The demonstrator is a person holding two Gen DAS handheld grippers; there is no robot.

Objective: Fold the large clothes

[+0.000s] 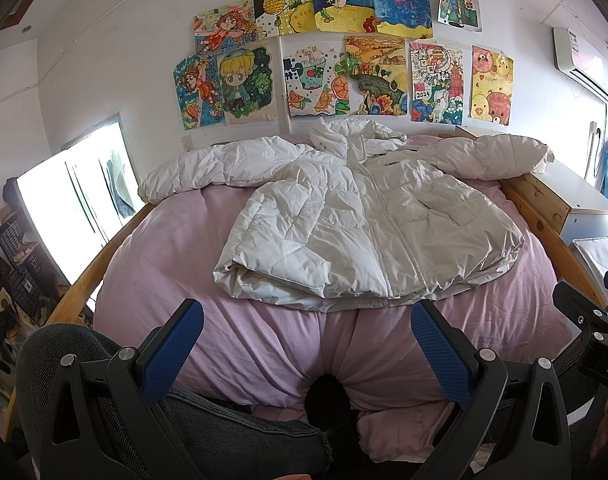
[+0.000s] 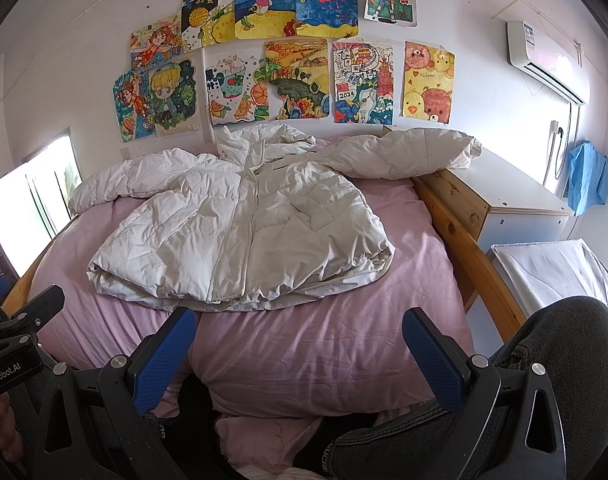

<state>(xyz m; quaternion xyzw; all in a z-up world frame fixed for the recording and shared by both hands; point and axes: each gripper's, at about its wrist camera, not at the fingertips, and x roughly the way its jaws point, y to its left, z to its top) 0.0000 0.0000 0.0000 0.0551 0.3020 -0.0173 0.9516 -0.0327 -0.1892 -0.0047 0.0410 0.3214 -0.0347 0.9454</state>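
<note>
A white puffer jacket [image 1: 356,220] lies front up on the pink bedspread [image 1: 175,260], sleeves spread out to both sides and hood toward the wall. It also shows in the right wrist view [image 2: 243,232]. My left gripper [image 1: 308,332] is open and empty, held a little short of the jacket's hem. My right gripper [image 2: 299,336] is open and empty, in front of the hem over the pink bedspread [image 2: 324,340]. Both have blue pads.
A wooden bed frame [image 2: 460,232] runs along the right side, with a white cabinet [image 2: 524,208] beyond it. A wooden rail [image 1: 99,264] edges the left side by a bright window [image 1: 63,208]. The person's knees in grey trousers [image 2: 544,360] sit at the bed's near edge.
</note>
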